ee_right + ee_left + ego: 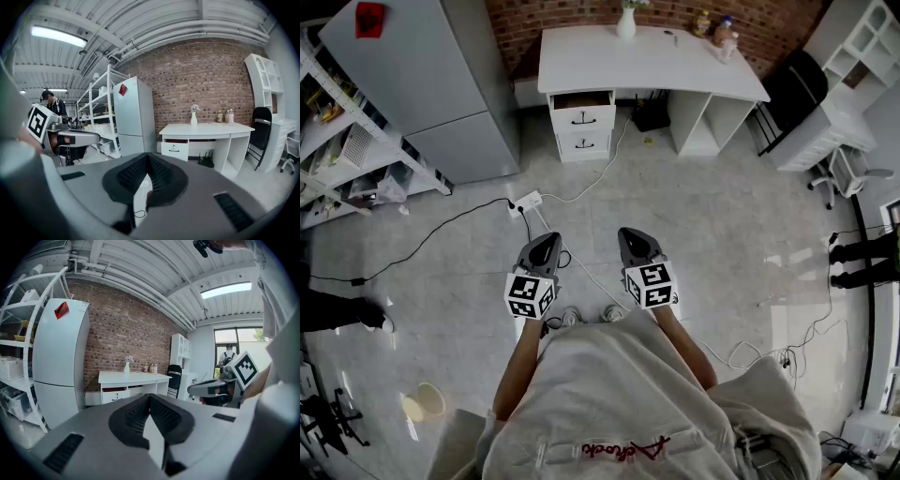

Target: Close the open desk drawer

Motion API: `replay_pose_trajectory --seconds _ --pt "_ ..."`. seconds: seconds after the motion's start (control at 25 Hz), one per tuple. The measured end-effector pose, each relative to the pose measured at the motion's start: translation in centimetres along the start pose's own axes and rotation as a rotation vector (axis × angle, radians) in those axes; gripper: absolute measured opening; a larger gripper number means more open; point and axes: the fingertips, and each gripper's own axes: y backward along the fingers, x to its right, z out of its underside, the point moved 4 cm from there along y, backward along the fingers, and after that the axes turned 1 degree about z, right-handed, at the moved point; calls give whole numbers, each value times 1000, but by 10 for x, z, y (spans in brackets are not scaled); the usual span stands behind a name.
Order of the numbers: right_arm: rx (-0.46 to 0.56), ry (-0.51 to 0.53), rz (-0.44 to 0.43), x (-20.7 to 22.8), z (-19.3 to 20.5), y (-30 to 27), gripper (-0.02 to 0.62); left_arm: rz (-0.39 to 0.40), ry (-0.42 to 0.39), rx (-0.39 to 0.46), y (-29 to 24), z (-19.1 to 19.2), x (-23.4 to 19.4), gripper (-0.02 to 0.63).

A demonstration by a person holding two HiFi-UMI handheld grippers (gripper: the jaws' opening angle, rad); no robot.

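Observation:
A white desk (pixel 656 61) stands against the brick wall, well across the floor from me. Its top drawer (pixel 581 101) in the left pedestal is pulled out a little, with a shut drawer below it. My left gripper (pixel 547 242) and right gripper (pixel 631 238) are held side by side over the floor, both pointing toward the desk. Each is shut with nothing between its pads. The left gripper (pixel 150 397) has the desk (pixel 133 377) and open drawer (pixel 114 390) small ahead of it. The right gripper (pixel 147 157) has the drawer (pixel 174 148) ahead, slightly to the right.
A grey fridge (pixel 441 75) and a metal rack (pixel 342 141) stand at the left. A power strip (pixel 528 200) and cables (pixel 591 178) lie on the floor between me and the desk. At the right are a black chair (pixel 792 89), a white shelf unit (pixel 853 56) and someone's legs (pixel 862 258).

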Motion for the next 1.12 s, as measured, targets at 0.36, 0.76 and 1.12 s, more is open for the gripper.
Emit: replay_pose_trajectory --seconds 0.36,0.76,1.12 --pt "-8 -2 -36 29 13 5 17 -48 19 -8 -13 7 22 12" --pt "-44 -8 -53 47 41 20 17 -97 46 -22 -13 20 40 12" --pt "-85 39 -61 58 41 4 17 -85 79 -43 -41 26 34 12"
